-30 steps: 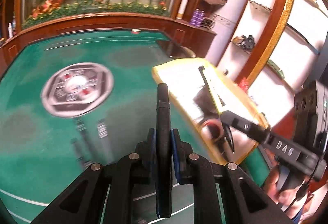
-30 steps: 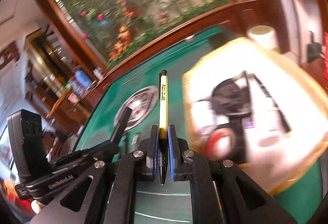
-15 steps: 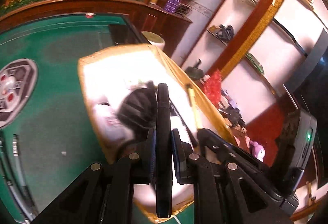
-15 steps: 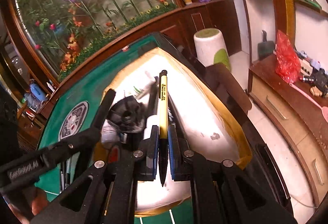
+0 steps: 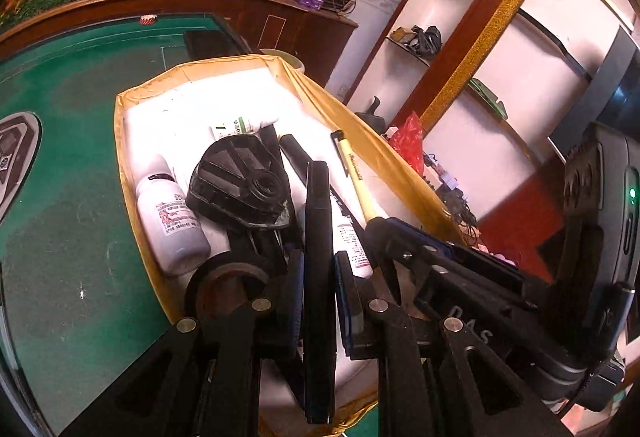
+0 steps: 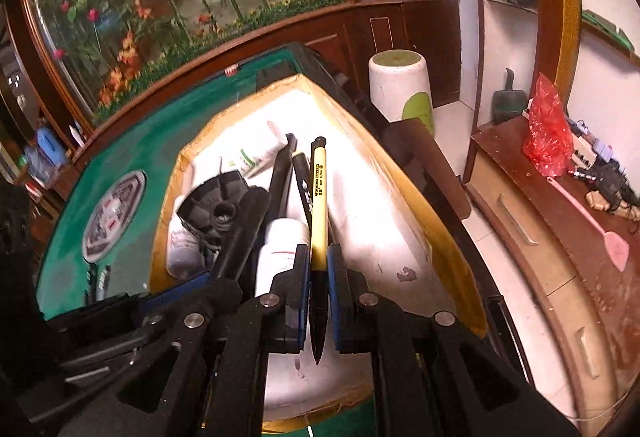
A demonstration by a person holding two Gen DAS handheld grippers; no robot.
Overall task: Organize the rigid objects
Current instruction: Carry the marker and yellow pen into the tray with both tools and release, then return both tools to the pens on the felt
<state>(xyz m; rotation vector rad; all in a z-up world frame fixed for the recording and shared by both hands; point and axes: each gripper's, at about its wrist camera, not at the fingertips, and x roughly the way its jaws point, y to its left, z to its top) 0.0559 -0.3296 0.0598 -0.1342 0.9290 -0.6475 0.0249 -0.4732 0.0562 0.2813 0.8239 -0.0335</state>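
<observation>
My left gripper (image 5: 318, 273) is shut on a black pen (image 5: 319, 221) and holds it over the yellow-rimmed white box (image 5: 132, 97). My right gripper (image 6: 319, 269) is shut on a yellow pen (image 6: 319, 197), also over the box (image 6: 436, 221), just right of the left gripper. The yellow pen shows in the left wrist view (image 5: 354, 173). The box holds a black ribbed part (image 5: 240, 181), a white bottle (image 5: 168, 213), a tape roll (image 5: 224, 277), a white tube (image 5: 244, 125) and other pens.
The box sits at the right edge of a green felt table (image 5: 72, 237) with a grey centre panel (image 6: 114, 213). Two pens (image 6: 98, 281) lie on the felt left of the box. A white stool (image 6: 400, 85) and a wooden cabinet (image 6: 540, 221) stand beyond the table.
Both grippers have swung right from over the felt to over the box, each keeping its pen. The view has steadied.
</observation>
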